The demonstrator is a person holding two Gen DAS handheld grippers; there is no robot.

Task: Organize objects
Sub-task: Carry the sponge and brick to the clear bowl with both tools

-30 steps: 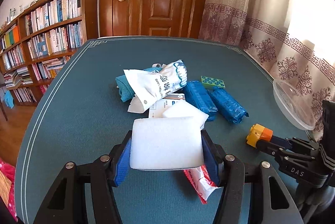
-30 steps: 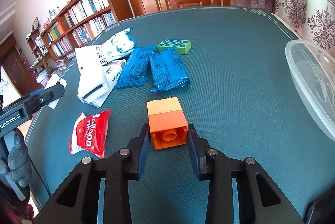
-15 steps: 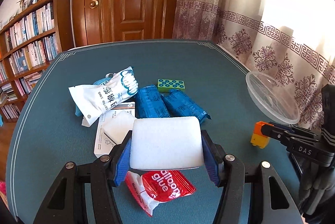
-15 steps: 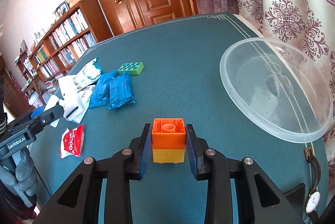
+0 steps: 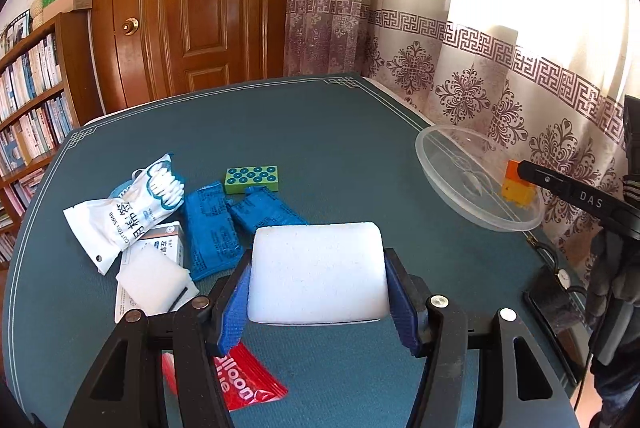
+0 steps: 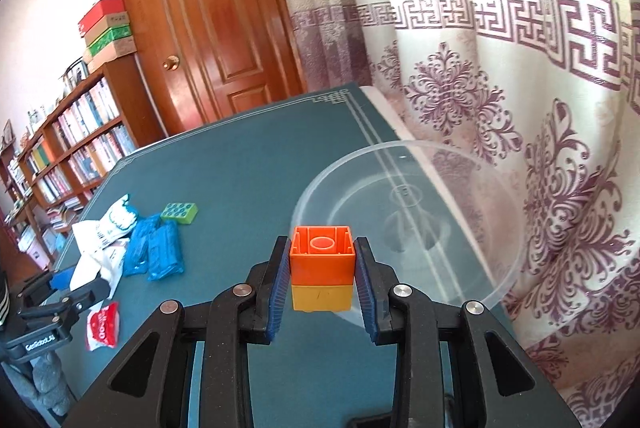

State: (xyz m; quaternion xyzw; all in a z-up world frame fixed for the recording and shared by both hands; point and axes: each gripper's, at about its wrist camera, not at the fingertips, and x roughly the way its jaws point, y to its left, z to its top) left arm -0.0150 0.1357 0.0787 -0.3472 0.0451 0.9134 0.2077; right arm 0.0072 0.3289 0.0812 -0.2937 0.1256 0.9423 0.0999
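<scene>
In the left wrist view my left gripper (image 5: pixel 318 292) is shut on a white sponge (image 5: pixel 318 268), held above the teal table. My right gripper (image 6: pixel 322 256) is shut on an orange-and-yellow block (image 6: pixel 322 266), tipped so its hollow underside faces the camera. The block hangs at the near rim of a clear plastic bowl (image 6: pixel 460 228) at the table's right edge. From the left wrist view that bowl (image 5: pixel 440 135) lies to the right, with the block (image 5: pixel 518 185) and right gripper (image 5: pixel 532 173) at its near side.
A pile sits on the left of the table: a green studded brick (image 5: pixel 252 179), two blue packs (image 5: pixel 208 240), a white cotton-swab bag (image 5: pixel 128 207), another white sponge (image 5: pixel 154 280) and a red packet (image 5: pixel 244 384). A curtain hangs behind the bowl. A wristwatch (image 5: pixel 562 276) lies near the edge.
Both grippers have swung right toward the bowl. The right one has lifted the block off the table and tipped it up at the bowl's rim. The sponge stays gripped.
</scene>
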